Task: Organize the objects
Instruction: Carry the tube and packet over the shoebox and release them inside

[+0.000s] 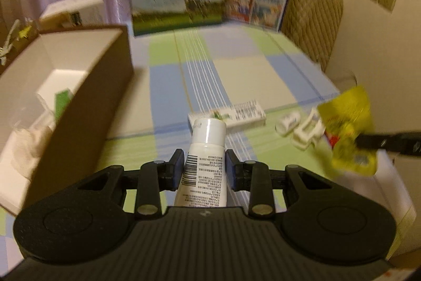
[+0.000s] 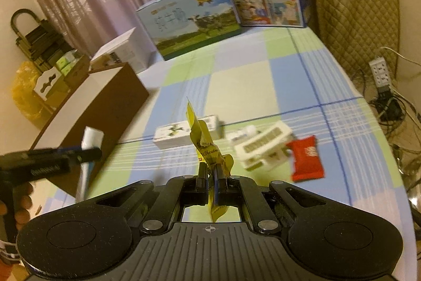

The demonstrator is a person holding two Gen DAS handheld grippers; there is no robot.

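Left claw [image 1: 204, 167] is clamping a white tube [image 1: 208, 149] across its printed middle, cap pointing away, lifted clear of the checked tabletop [image 1: 236, 70]; right claw [image 2: 209, 181] is pinching a crinkled yellow packet [image 2: 202, 146] with its pads fully together on the foil. Both things are hanging in the air near the open brown box [image 1: 86, 102], which is sitting at the left edge with a few items already inside.

Doing this step well is looking like a matter of order — the tube is the nearer load, so it is probably best carried over the box wall first, tilted cap-down and let go low inside so it is not bouncing out. The packet is being held by a thin edge and may be slipping, so a slow swing is suiting it better.

Waiting on the tabletop are a long white carton [image 2: 188, 133], a small white bottle [image 1: 288, 124], a white plastic clip [image 2: 263, 146] and a red sachet [image 2: 306, 158] — none of them touching either claw
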